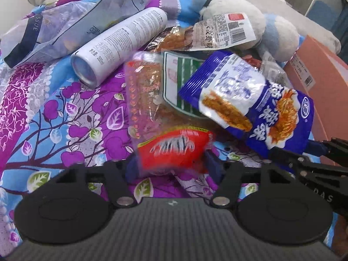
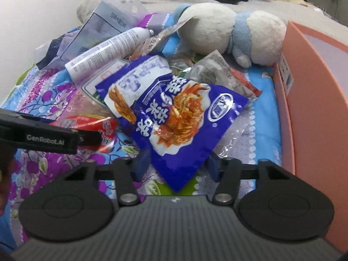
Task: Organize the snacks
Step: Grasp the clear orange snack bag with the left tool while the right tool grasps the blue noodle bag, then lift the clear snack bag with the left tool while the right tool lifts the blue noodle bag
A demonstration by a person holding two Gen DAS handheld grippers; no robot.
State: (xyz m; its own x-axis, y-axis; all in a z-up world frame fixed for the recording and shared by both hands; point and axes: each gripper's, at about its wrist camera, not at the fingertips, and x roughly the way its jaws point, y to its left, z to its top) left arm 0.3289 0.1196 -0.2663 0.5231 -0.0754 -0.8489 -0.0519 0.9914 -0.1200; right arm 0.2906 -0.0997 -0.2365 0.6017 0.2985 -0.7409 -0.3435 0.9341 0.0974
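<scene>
A pile of snack packets lies on a flowered bedsheet (image 1: 54, 113). My left gripper (image 1: 171, 165) is shut on a red snack packet (image 1: 174, 148), which also shows in the right wrist view (image 2: 91, 124). My right gripper (image 2: 176, 165) is shut on a blue noodle-snack packet (image 2: 178, 117), which also shows in the left wrist view (image 1: 250, 100). Under them lie a green-striped packet (image 1: 176, 82), a clear orange-printed packet (image 1: 143, 91) and a brown packet with a white label (image 1: 208, 34).
A white spray can (image 1: 117, 45) and a tissue pack (image 1: 65, 21) lie at the back left. A white and blue plush toy (image 2: 235, 30) lies behind the pile. A pink box (image 2: 315, 100) stands on the right.
</scene>
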